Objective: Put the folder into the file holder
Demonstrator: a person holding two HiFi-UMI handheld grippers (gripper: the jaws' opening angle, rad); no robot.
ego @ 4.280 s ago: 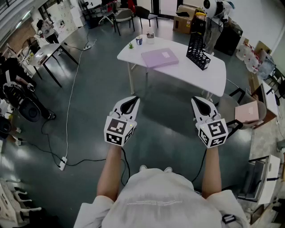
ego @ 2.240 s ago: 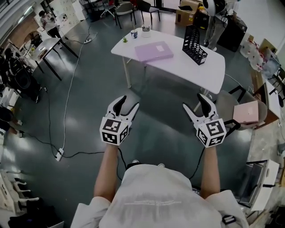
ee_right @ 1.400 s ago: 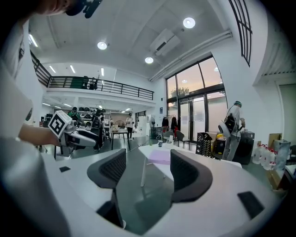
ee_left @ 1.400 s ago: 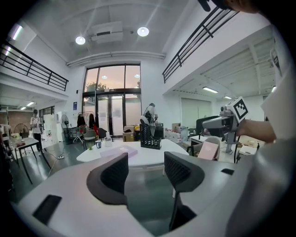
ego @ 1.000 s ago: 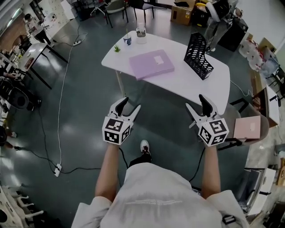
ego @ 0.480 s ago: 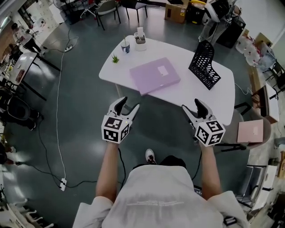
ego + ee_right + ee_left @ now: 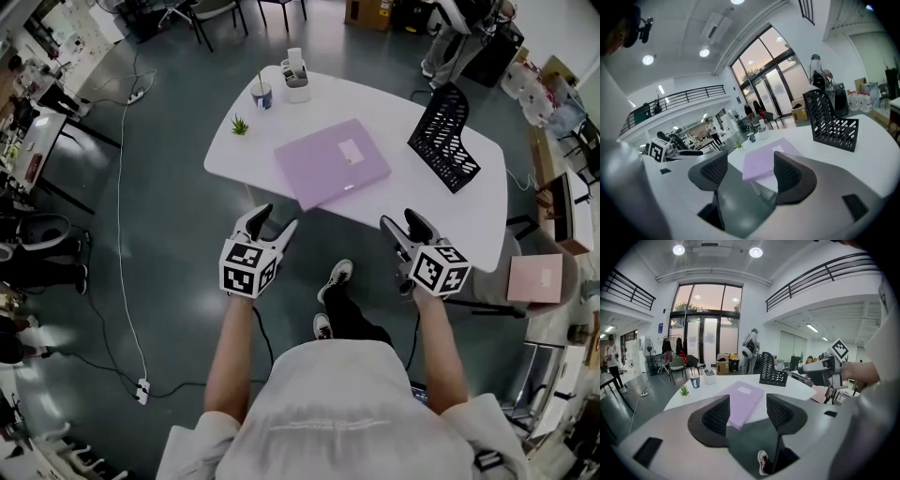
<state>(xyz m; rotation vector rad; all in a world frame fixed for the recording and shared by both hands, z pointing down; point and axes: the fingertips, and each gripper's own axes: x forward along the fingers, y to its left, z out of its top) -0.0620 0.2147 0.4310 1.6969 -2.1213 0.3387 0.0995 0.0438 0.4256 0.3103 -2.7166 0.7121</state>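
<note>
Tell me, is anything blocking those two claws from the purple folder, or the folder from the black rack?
Nothing visible does. The left gripper and right gripper hover open, with only air before the folder; bare table lies between it and the file holder.

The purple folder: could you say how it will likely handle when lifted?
The purple folder lies flat with straight edges, so probably fairly stiff. Broad and thin, it may sag if gripped at one corner. Its smooth cover could slide on the table.
</note>
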